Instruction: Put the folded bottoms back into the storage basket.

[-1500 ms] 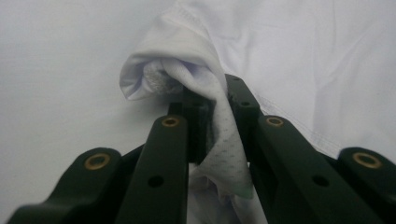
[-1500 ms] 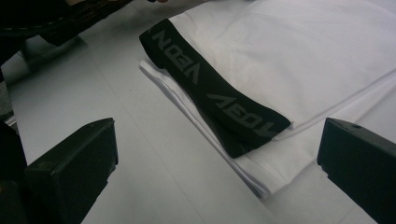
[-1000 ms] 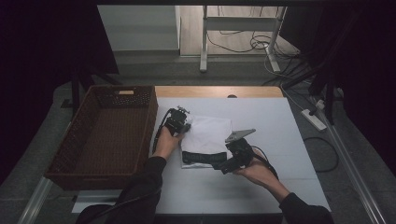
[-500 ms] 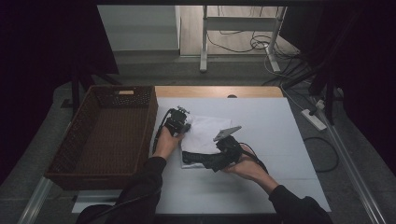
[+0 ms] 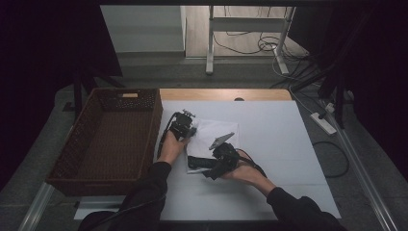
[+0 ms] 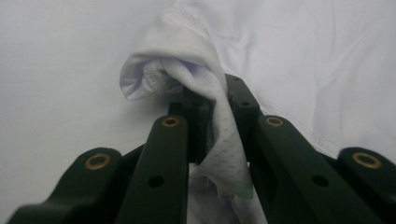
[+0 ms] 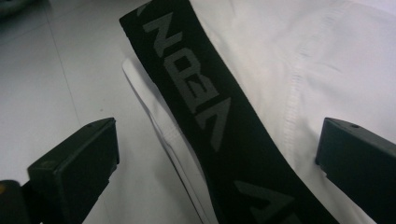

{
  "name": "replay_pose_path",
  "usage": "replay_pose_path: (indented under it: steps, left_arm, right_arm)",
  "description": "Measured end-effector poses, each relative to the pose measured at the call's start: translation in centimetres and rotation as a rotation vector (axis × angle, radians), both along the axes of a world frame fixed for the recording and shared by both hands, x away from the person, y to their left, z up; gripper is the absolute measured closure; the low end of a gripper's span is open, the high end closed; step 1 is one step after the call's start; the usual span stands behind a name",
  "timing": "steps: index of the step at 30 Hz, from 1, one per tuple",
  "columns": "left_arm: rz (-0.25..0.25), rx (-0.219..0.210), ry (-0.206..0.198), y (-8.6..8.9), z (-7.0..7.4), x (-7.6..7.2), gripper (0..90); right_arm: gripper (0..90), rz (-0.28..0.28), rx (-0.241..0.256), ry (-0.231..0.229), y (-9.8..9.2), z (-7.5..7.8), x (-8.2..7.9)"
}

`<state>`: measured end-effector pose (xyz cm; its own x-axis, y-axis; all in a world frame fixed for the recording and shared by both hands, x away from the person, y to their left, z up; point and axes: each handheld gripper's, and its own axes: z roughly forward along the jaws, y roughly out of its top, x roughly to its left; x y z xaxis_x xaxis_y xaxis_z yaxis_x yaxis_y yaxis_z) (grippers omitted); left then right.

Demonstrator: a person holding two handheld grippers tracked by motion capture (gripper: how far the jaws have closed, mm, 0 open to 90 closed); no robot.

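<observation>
A: Fabric first. Where was it, and why was it held that way?

B: One white garment [image 5: 211, 137] lay on the counter [image 5: 279, 144], just right of the wicker basket [image 5: 108, 139]. The left gripper [image 6: 212, 100] had its fingers [image 6: 243, 100] pinched shut on a bunched corner of the cloth, most likely to pin or lift that end while the other hand worked at the waist.

A: And the other one?

B: The right gripper [image 7: 217, 154] hovered with its fingers [image 7: 81, 154] spread wide on either side of the black waistband [image 7: 205, 107], gripping nothing. The band ran between them, so I'd judge it was lining up to take that edge, perhaps for a fold.

A: Where did each stand from above?

B: In the high view the left gripper [image 5: 183, 126] sat at the garment's upper left corner, and the right gripper [image 5: 219, 159] at its near edge over the dark band.

A: Count, then.

B: One garment, one waistband with grey lettering, one basket, two grippers, two hands. The basket looked bare inside, though its floor was dim.

A: Was the cloth in the basket at all?

B: No, wholly on the counter, beside it.
</observation>
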<state>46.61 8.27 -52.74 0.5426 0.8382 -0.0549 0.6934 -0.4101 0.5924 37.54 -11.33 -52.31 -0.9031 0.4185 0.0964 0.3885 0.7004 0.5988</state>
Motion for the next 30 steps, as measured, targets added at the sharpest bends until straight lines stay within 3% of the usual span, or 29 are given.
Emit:
replay_pose_path:
  steps: [6, 10, 15, 25, 30]
  left_arm:
    - [0.0, -0.002, 0.001, 0.0, 0.0, 0.0, 80.2]
    - [0.001, -0.002, 0.0, 0.0, 0.0, 0.0, 80.2]
    - [0.0, -0.003, 0.002, 0.0, 0.0, 0.0, 80.3]
    - [-0.001, -0.007, 0.009, 0.1, 0.0, 0.1, 80.2]
    - [-0.004, -0.011, 0.012, 0.1, 0.0, 0.2, 80.2]
  right_arm:
    - [4.3, 0.019, -0.044, -0.046, 0.3, -0.4, 0.1]
    - [11.3, 0.071, -0.112, -0.122, 0.5, -0.4, -0.1]
    - [27.2, 0.073, -0.131, -0.115, 0.4, 0.1, 0.3]
    - [70.4, 0.062, -0.169, -0.118, 0.3, 0.9, 1.6]
    - [75.4, 0.088, -0.165, -0.095, 0.1, 1.1, 2.3]
